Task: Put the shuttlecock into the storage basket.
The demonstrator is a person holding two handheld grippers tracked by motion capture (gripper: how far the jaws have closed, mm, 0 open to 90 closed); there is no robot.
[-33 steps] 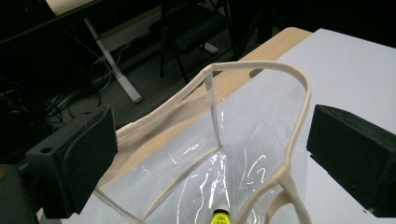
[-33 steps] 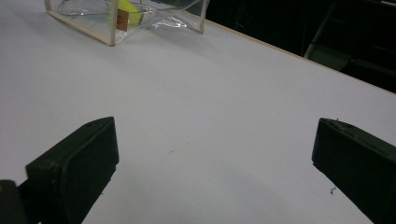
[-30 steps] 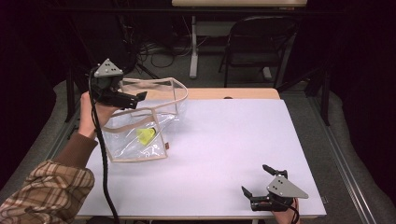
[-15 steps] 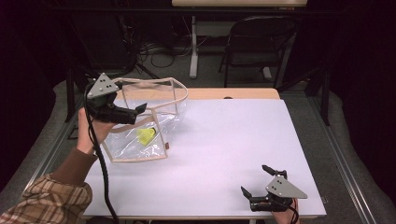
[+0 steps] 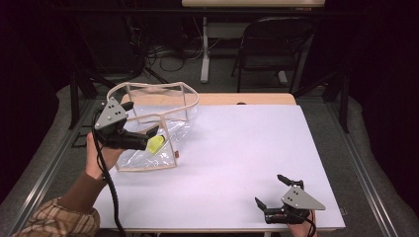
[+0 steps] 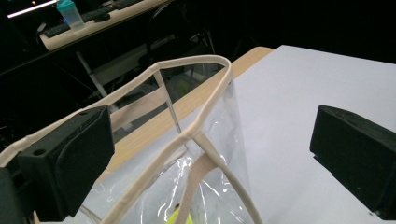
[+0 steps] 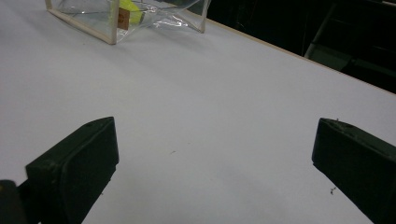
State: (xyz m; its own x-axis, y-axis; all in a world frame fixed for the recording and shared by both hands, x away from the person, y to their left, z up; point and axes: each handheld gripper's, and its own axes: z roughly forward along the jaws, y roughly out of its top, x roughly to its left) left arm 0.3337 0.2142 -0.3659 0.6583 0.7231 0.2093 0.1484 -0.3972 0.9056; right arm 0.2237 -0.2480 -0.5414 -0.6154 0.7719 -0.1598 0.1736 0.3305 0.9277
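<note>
A clear plastic bag (image 5: pixel 170 116) with beige trim stands at the table's left, its mouth held wide, a yellow object (image 5: pixel 156 144) inside. My left gripper (image 5: pixel 149 137) hovers open at the bag's near left side. In the left gripper view its jaws stand wide apart on either side of the bag's beige rim (image 6: pixel 196 126) without touching it, and the yellow object (image 6: pixel 180 217) peeks in at the bottom. My right gripper (image 5: pixel 269 188) rests open near the table's front right corner; in the right gripper view the bag (image 7: pixel 154 16) lies far ahead at upper left.
The white table top (image 5: pixel 247 143) stretches between the bag and the right gripper. A wooden strip (image 5: pixel 247 98) runs along its back edge. A dark chair (image 5: pixel 276 44) and cables stand on the floor behind the table.
My left gripper has come down and toward the person, from the bag's upper rim to its near left side. The right gripper has stayed put.
</note>
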